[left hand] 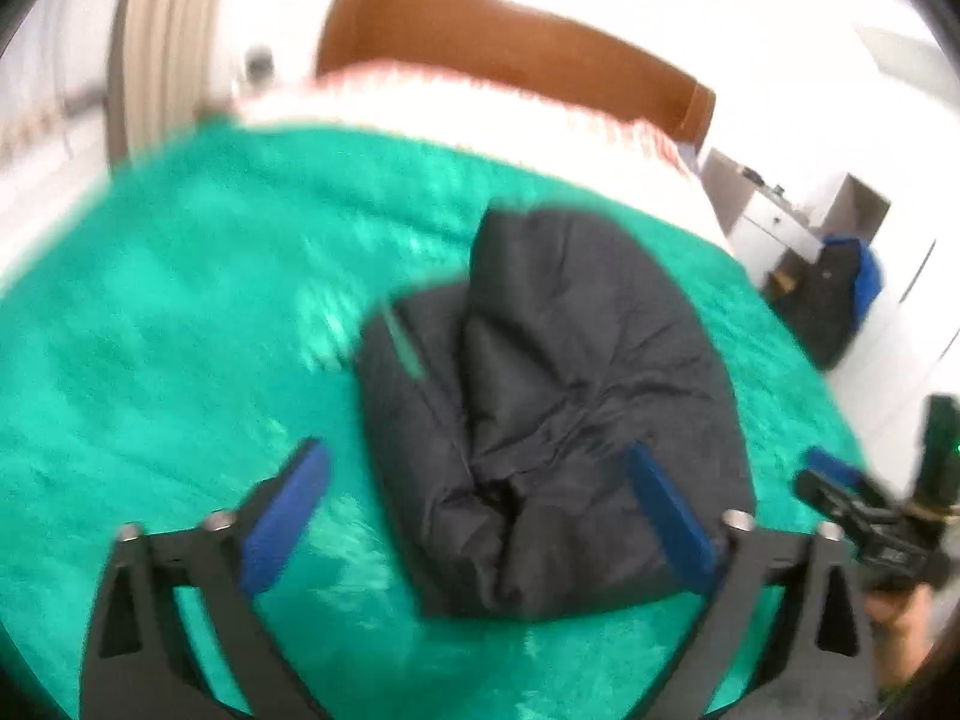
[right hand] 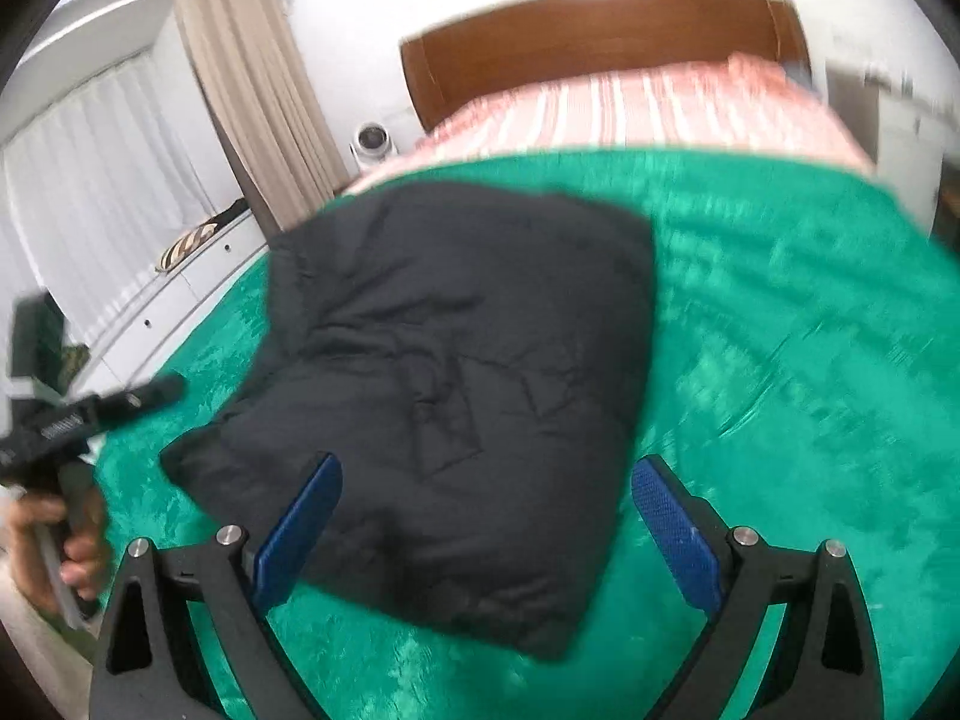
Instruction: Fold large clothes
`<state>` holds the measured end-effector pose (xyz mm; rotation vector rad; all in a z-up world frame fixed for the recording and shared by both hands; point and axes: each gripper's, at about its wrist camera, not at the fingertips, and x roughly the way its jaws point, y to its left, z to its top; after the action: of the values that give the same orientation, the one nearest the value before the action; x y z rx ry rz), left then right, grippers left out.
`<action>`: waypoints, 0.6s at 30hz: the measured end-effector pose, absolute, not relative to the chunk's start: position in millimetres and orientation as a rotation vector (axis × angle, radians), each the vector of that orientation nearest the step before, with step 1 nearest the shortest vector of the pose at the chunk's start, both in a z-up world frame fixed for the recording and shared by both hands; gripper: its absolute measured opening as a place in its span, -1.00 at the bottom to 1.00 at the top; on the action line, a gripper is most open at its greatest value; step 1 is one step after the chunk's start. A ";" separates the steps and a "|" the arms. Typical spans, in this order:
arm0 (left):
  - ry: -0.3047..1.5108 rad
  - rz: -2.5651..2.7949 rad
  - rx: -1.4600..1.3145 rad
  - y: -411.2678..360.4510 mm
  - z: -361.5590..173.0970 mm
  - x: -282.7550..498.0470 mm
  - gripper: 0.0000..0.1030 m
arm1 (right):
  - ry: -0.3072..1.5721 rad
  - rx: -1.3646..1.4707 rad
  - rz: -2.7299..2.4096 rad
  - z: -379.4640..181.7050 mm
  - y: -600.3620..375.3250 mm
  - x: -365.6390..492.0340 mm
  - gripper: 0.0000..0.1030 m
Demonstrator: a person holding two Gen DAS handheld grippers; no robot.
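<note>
Folded black jacket (right hand: 456, 372), lengthwise toward headboard (right hand: 600, 30)

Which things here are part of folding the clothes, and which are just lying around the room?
Part of the job:
black padded jacket, folded on the green blanket
left gripper, open
right gripper, open

Just lying about:
striped pillow
headboard
curtain

Bed (right hand: 606, 30), green blanket (right hand: 780, 330), black jacket (right hand: 450, 360)

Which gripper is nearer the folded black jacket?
Hard to call. Left gripper and right gripper both hang open over the near edge of the black jacket, neither touching.
</note>
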<state>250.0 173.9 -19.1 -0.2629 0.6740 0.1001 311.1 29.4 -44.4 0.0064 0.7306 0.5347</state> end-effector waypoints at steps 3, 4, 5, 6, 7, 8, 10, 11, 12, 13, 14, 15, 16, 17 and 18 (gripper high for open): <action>0.580 0.193 -0.099 146.6 9.4 215.0 0.99 | 0.612 -0.073 0.496 -15.6 22.6 270.1 0.98; 0.564 0.223 -0.047 136.6 14.3 210.0 0.99 | 0.570 -0.093 0.481 -6.1 15.3 253.7 0.99; 0.554 0.242 -0.008 132.7 14.0 207.0 0.99 | 0.532 -0.107 0.471 5.1 14.9 238.7 0.99; 0.543 0.256 0.032 124.3 16.9 201.6 0.99 | 0.490 -0.115 0.465 14.7 11.6 226.2 0.99; 0.532 0.262 0.061 123.6 21.6 194.3 0.99 | 0.451 -0.118 0.463 24.9 7.7 213.0 0.99; 0.518 0.269 0.095 113.0 25.3 186.5 0.99 | 0.416 -0.116 0.463 33.9 3.8 199.7 0.99; 0.488 0.282 0.130 105.6 32.1 177.8 0.99 | 0.397 -0.118 0.467 39.5 -1.7 185.9 0.99; 0.474 0.284 0.138 101.7 35.9 171.6 0.99 | 0.415 -0.130 0.467 41.3 -2.4 180.2 0.99; 0.461 0.285 0.140 100.3 39.4 157.1 0.99 | 0.431 -0.141 0.464 41.7 -2.8 174.4 0.99; 0.453 0.286 0.134 99.7 41.5 147.3 0.99 | 0.442 -0.151 0.458 42.2 -3.6 168.2 0.99; 0.449 0.284 0.123 96.1 43.7 142.2 0.99 | 0.436 -0.153 0.456 42.5 -6.0 160.7 0.99; 0.447 0.280 0.112 94.2 47.1 136.2 0.99 | 0.426 -0.153 0.456 42.9 -7.7 155.5 0.99; 0.442 0.276 0.105 91.6 49.8 131.1 0.99 | 0.410 -0.150 0.454 41.5 -10.8 149.6 0.99; 0.436 0.277 0.104 88.7 51.7 125.6 0.99 | 0.396 -0.145 0.451 40.3 -13.8 144.9 0.99; 0.430 0.282 0.107 85.7 52.4 121.3 0.99 | 0.389 -0.135 0.449 41.3 -17.1 137.8 0.99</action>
<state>121.3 85.7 52.4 0.1068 0.4298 0.2822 137.8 -17.1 41.3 -0.1349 0.3893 0.4485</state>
